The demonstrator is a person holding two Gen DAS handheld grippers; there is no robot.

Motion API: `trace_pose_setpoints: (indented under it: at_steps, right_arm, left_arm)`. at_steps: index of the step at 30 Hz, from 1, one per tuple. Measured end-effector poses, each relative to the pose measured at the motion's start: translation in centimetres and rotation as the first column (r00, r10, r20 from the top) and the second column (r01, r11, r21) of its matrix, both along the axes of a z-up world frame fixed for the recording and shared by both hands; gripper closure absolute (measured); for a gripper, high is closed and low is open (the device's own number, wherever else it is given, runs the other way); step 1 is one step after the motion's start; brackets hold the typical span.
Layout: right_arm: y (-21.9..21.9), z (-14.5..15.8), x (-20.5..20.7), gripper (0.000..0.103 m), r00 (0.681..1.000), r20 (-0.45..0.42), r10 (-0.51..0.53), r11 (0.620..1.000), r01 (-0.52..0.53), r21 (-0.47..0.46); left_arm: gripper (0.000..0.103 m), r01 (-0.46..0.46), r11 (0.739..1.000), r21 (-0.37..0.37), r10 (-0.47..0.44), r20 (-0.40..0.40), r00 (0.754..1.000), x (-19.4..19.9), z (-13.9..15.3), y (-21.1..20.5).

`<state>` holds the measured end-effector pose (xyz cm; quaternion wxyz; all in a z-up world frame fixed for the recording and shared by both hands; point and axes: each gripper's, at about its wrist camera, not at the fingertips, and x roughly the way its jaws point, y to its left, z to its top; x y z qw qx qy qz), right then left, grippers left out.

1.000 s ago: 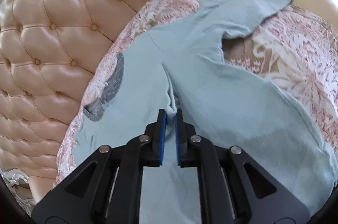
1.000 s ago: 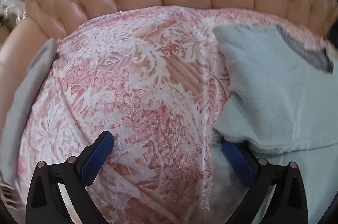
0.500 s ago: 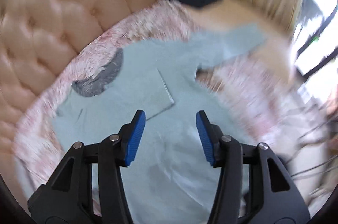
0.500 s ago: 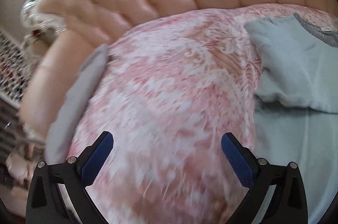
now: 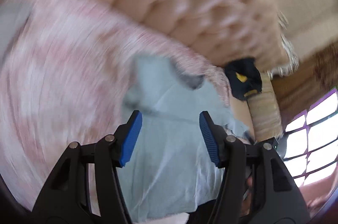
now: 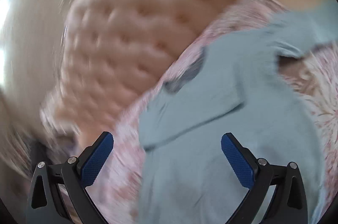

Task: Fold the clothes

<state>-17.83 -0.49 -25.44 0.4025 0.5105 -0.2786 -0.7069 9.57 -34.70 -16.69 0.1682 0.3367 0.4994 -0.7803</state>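
Grippers tilt down over the light-blue shirt [image 6: 221,118] — left [image 5: 170,137] just spreading, right [image 6: 166,158] spread, both empty.

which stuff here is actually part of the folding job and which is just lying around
Part of the job:
- light blue shirt, spread on the sofa with one side folded in
- left gripper, open, nothing between its pads
- right gripper, open, empty

Just lying about:
- dark garment with yellow marks at the sofa arm
- pink floral cover under the shirt
- tufted sofa back

Both views smeared – bedspread [image 5: 63,67] pattern & headboard [image 6: 126,37] tufts blurred.
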Motion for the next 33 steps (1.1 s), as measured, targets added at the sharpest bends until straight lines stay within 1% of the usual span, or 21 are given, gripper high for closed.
trace_pose_setpoints:
  at_steps: [2,4,7,8,11,13,14,15,16,17,19,20,22,23,24,25,26,27,29,33]
  right_arm:
    - [0.7,-1.3,-2.3,0.000,0.997,0.074,-0.037,0.999,0.037,0.006]
    - [0.3,-1.8,-3.3,0.000,0.996,0.090,-0.028,1.000,0.028,0.003]
    - [-1.5,-2.6,-4.6,0.000,0.992,0.123,0.003,1.000,-0.004,0.008]
    - [-2.2,-2.8,-5.1,0.000,0.992,0.129,0.013,1.000,-0.015,0.016]
    - [-4.0,-3.2,-6.2,0.000,0.996,0.083,0.018,0.993,-0.028,0.118]
    - [-4.5,-3.7,-6.6,0.000,0.996,0.089,0.032,0.989,-0.045,0.140]
    - [-4.7,-4.1,-6.7,0.000,0.995,0.095,0.044,0.988,-0.057,0.144]
    - [-4.7,-4.4,-6.8,0.000,0.993,0.103,0.058,0.988,-0.072,0.137]
    - [-4.7,-4.7,-6.9,0.000,0.991,0.110,0.073,0.988,-0.087,0.130]
    - [-5.0,-4.8,-6.8,0.000,0.990,0.108,0.090,0.987,-0.103,0.126]
    - [-5.5,-4.8,-6.9,0.000,0.989,0.093,0.113,0.986,-0.124,0.114]
    - [-5.7,-4.9,-7.0,0.001,0.989,0.087,0.119,0.986,-0.128,0.108]
    - [-6.0,-5.0,-7.3,0.009,0.989,0.075,0.129,0.986,-0.136,0.099]
    - [-6.1,-5.0,-7.4,0.022,0.989,0.068,0.133,0.985,-0.140,0.104]
    - [-6.3,-5.1,-7.4,0.044,0.989,0.061,0.137,0.984,-0.144,0.109]
    - [-6.4,-5.1,-7.4,0.055,0.988,0.054,0.143,0.982,-0.148,0.115]
    - [-6.7,-5.0,-7.3,0.075,0.987,0.041,0.154,0.979,-0.158,0.128]
    - [-7.0,-5.0,-7.1,0.086,0.985,0.030,0.169,0.975,-0.172,0.140]
    - [-7.2,-4.6,-6.7,0.089,0.982,0.012,0.187,0.972,-0.186,0.146]
    - [-7.1,-2.1,-5.5,0.095,0.976,-0.089,0.199,0.970,-0.183,0.160]
  left_arm:
    - [0.043,-0.052,0.997,0.055,0.052,0.002,0.999,2.4,-2.8,0.8]
    - [0.043,-0.064,0.996,0.065,0.062,0.023,0.998,3.4,-4.1,1.1]
    - [0.043,-0.079,0.994,0.069,0.076,0.039,0.996,3.9,-5.0,1.0]
    - [0.043,-0.079,0.994,0.070,0.076,0.041,0.996,3.9,-5.2,0.9]
    - [0.043,-0.058,0.996,0.065,0.057,0.018,0.998,3.2,-5.6,0.9]
    - [0.043,-0.041,0.997,0.071,0.041,-0.007,0.999,2.5,-6.0,0.8]
    - [0.043,-0.032,0.994,0.101,0.036,-0.036,0.999,2.2,-6.3,0.7]
    - [0.043,-0.031,0.987,0.156,0.042,-0.070,0.997,2.1,-6.9,0.4]
    - [0.043,-0.034,0.974,0.222,0.058,-0.103,0.993,1.9,-7.6,0.1]
    - [0.043,-0.040,0.963,0.267,0.076,-0.124,0.989,1.6,-8.2,-0.1]
    - [0.043,-0.064,0.946,0.317,0.115,-0.145,0.983,1.1,-9.2,-0.6]
    - [0.043,-0.080,0.931,0.356,0.144,-0.157,0.977,1.0,-9.9,-0.8]
    - [0.043,-0.116,0.884,0.452,0.216,-0.175,0.961,0.6,-11.6,-1.2]
    - [0.043,-0.132,0.857,0.498,0.252,-0.182,0.951,0.4,-12.5,-1.4]
    - [0.043,-0.144,0.834,0.533,0.281,-0.185,0.942,0.0,-13.3,-1.5]
    - [0.043,-0.152,0.816,0.557,0.302,-0.187,0.935,-0.5,-14.1,-1.7]
    - [0.043,-0.163,0.802,0.574,0.318,-0.179,0.931,-1.1,-14.8,-1.9]
    - [0.043,-0.178,0.792,0.584,0.327,-0.160,0.931,-1.8,-15.5,-2.2]
    - [0.044,-0.195,0.776,0.600,0.334,-0.128,0.934,-3.2,-16.7,-2.7]
    - [0.045,-0.223,0.770,0.598,0.344,-0.094,0.934,-6.0,-17.5,-3.7]
